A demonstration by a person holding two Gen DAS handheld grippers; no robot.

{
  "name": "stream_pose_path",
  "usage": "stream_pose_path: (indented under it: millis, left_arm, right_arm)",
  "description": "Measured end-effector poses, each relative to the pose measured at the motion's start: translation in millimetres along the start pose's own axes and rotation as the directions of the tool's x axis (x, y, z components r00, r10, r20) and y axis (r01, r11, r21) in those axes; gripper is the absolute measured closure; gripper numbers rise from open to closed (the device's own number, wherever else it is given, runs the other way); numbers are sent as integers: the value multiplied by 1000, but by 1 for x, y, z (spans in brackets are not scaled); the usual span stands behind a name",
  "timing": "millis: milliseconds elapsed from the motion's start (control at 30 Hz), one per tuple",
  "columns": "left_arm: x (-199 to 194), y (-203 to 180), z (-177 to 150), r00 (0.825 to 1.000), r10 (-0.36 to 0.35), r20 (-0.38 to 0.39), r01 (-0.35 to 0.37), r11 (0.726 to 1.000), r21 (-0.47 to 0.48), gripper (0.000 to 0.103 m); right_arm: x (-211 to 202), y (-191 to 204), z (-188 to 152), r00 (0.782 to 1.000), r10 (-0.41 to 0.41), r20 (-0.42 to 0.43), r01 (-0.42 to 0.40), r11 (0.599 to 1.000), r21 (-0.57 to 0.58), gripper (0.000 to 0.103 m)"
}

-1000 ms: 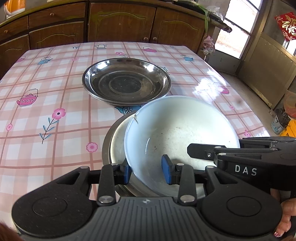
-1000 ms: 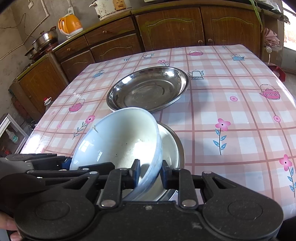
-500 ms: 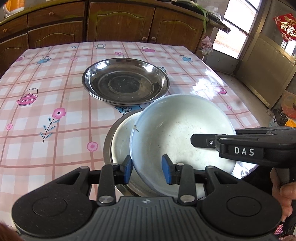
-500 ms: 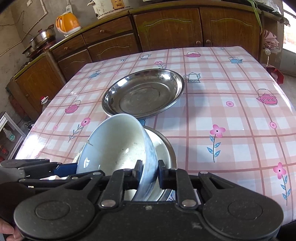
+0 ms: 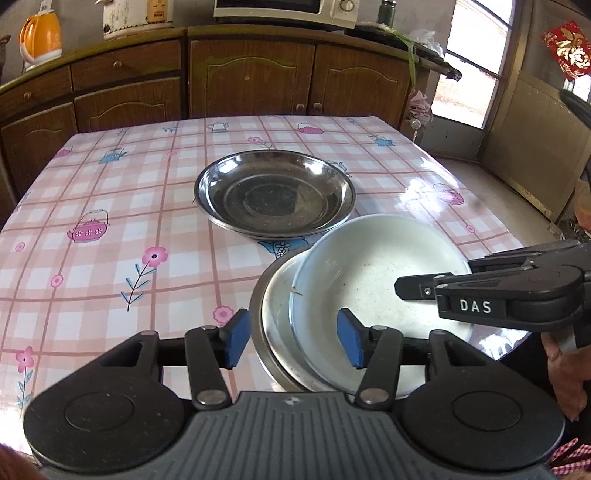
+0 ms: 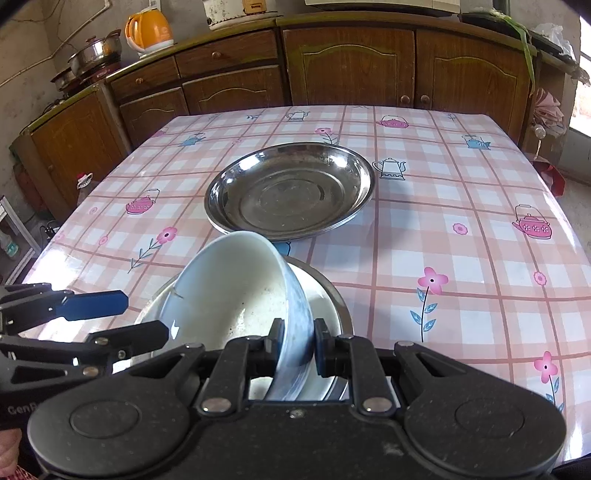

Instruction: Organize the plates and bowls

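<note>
A white bowl [image 5: 373, 273] [image 6: 229, 288] sits tilted on a white plate [image 5: 277, 314] that lies in a steel plate [image 6: 341, 306] at the table's near edge. My right gripper [image 6: 299, 343] is shut on the bowl's right rim, one pad inside and one outside. My left gripper [image 5: 291, 341] has its jaws opening; the bowl's left rim and the plates' edge stand between the blue pads [image 5: 236, 339], which do not press on them. A second, larger steel plate [image 5: 273, 192] [image 6: 288, 192] rests empty at the table's middle.
The table [image 5: 110, 258] wears a pink checked cloth with teapots and flowers. Brown cabinets [image 6: 351, 62] run behind it, with an orange kettle [image 6: 147, 27] and pots on the counter. A person's hand [image 5: 565, 373] holds the right gripper's handle.
My left gripper's jaws have spread wide and let go of the bowl's rim. My right gripper has closed on the opposite rim, and the bowl has tipped further.
</note>
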State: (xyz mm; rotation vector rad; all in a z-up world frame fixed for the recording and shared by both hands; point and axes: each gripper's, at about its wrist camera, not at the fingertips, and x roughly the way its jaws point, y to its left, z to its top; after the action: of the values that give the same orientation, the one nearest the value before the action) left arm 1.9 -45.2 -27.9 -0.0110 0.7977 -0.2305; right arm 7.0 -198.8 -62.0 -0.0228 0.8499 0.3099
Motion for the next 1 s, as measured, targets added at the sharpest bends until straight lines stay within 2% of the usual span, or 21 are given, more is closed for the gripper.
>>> stream_pose_path:
  millis: [133, 267, 467, 700, 867, 1000]
  left_arm:
    - [13, 8, -1, 999, -5, -37, 3, 999, -47, 44]
    - [30, 11, -4, 997, -19, -80, 14, 998, -66, 45]
    - [39, 10, -3, 996, -17, -88, 11, 998, -64, 42]
    - [37, 8, -2, 996, -34, -78, 29, 998, -56, 39]
    - [34, 6, 0, 997, -25, -69, 22, 999, -47, 42]
    - [28, 9, 3, 998, -31, -52, 28, 997, -67, 39]
  right_arm:
    - [1, 7, 2, 1000, -21, 3, 21, 999, -42, 83]
    - [3, 10, 5, 1000, -27, -1, 26, 998, -55, 83]
    - [-6, 13, 11, 997, -67, 46, 71, 992, -106, 83]
    - [-12, 2, 15, 995, -63, 80, 69, 995, -71, 83]
    - [-17, -9, 17, 992, -67, 106, 70, 997, -24, 83]
    - [-26, -16, 17, 986, -50, 161, 47, 999, 22, 83]
